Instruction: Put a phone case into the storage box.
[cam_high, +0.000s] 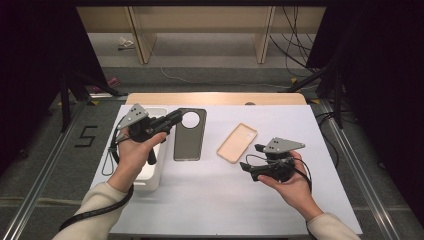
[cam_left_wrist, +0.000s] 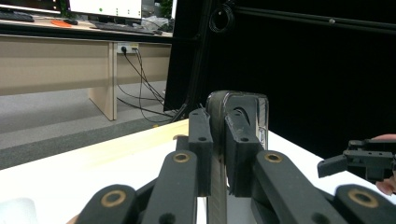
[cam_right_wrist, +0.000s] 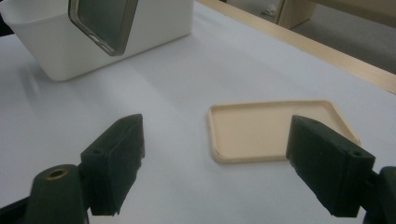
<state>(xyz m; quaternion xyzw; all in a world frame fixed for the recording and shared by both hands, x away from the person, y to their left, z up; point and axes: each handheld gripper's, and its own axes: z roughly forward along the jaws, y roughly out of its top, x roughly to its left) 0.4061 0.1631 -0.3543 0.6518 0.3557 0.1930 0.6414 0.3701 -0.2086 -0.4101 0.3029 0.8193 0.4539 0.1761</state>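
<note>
Covering most of the table (cam_high: 215, 210), a white sheet carries everything here. Near its left edge stands a white bin (cam_high: 152, 175), open at the top. Beside the bin, toward the far edge, a dark, see-through phone case (cam_high: 189, 135) with a round camera hole is lifted off the sheet, gripped at its upper left corner by the left gripper (cam_high: 176, 118); in the left gripper view the jaws are clamped tight on the case's rim (cam_left_wrist: 219, 121). Whether the case's lower end touches the sheet is hard to judge from above. Right of centre lies a beige phone case (cam_high: 237, 142), hollow side up and flat on the sheet, well apart from the dark one. The right gripper (cam_high: 250, 157) hangs near the sheet's right edge, just beside the beige case, with its jaws spread wide and nothing between them; in the right gripper view the beige case (cam_right_wrist: 261, 133) lies just beyond them.
</note>
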